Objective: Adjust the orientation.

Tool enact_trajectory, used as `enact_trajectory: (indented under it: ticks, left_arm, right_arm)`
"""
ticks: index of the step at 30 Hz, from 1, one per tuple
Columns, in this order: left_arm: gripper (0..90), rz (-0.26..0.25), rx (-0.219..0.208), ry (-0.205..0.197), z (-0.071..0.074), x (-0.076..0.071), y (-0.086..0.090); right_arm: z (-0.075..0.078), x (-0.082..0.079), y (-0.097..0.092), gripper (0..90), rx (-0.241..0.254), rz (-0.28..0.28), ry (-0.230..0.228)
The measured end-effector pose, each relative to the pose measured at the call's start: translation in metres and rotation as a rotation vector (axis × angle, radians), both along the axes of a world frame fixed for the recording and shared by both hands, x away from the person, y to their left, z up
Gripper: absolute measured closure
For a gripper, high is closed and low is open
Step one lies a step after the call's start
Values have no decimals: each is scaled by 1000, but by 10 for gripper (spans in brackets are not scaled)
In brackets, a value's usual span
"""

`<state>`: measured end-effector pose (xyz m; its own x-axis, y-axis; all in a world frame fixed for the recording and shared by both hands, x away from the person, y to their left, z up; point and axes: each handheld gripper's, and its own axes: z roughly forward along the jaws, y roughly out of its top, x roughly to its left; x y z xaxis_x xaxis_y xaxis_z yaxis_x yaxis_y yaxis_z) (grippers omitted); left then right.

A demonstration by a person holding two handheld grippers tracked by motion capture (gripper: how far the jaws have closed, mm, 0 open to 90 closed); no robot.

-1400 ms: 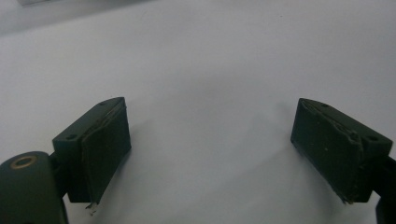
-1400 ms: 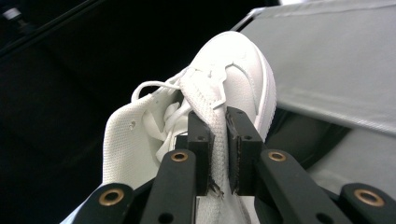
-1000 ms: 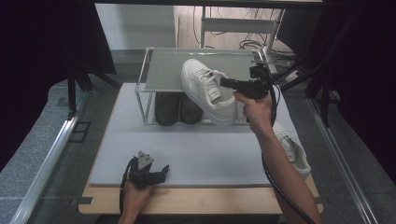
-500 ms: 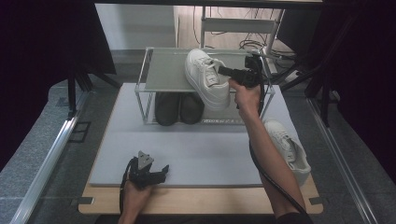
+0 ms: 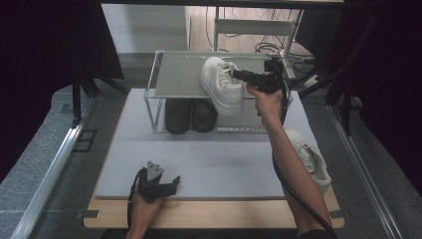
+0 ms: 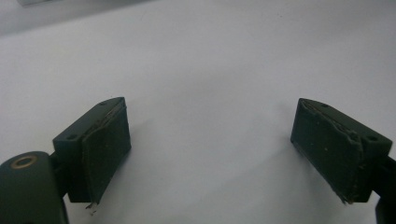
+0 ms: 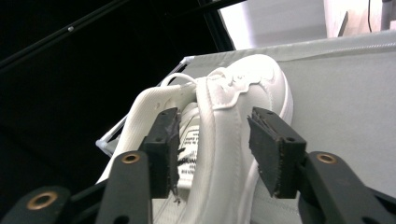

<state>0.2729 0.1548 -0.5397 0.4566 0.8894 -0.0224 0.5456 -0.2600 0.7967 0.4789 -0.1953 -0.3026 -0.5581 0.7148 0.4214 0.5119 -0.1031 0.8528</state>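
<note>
Fingers (image 7: 163,149) of right gripper (image 7: 212,154): clenched on padded collar of white lace-up leather sneaker (image 7: 252,79), one pad inside against printed tongue label, other pad outside on the collar wall. Sneaker lying on flat grey top of metal-framed shoe rack (image 7: 345,93), toe pointing away.

Seen from high view: same right gripper (image 5: 238,74) reaching in from the right at sneaker (image 5: 222,87), heel end overhanging front edge of rack (image 5: 179,74). Right hand (image 5: 266,99) raised just in front of rack. Beneath the top, pair of black shoes (image 5: 191,115) side by side. Second white sneaker (image 5: 311,157) near right edge of grey mat (image 5: 214,154), partly behind forearm.

Left gripper (image 5: 175,183) low on near edge of mat, held by left hand (image 5: 144,206); fingers (image 6: 105,149) released, spread wide, bare mat (image 6: 210,56) between. Mat on wooden bench (image 5: 224,219).
</note>
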Motion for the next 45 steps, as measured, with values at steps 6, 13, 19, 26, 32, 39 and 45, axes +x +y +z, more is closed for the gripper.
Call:
enact_trajectory:
  ticks: [6,13,19,26,32,39,45]
  left_arm:
    - [116,0,0,0,0,0,0]
    - [116,0,0,0,0,0,0]
    - [116,0,1,0,0,0,0]
    - [117,0,1,-1,0,0,0]
    - [117,0,1,-1,0,0,0]
    - [117,0,1,-1,0,0,0]
    - [117,0,1,-1,0,0,0]
  right_arm:
    - [3,-11,-12,442,-56,-21,-64]
    - [9,-30,-26,375,-136,-27,-168]
    - [2,-43,-33,304,-174,13,-162]
    - [-7,-63,-38,301,-229,28,-166]
    - [-17,-81,-37,369,-239,54,-186]
    - [-34,-99,-26,492,-283,151,-183]
    - [-39,-105,-16,641,-308,160,-198]
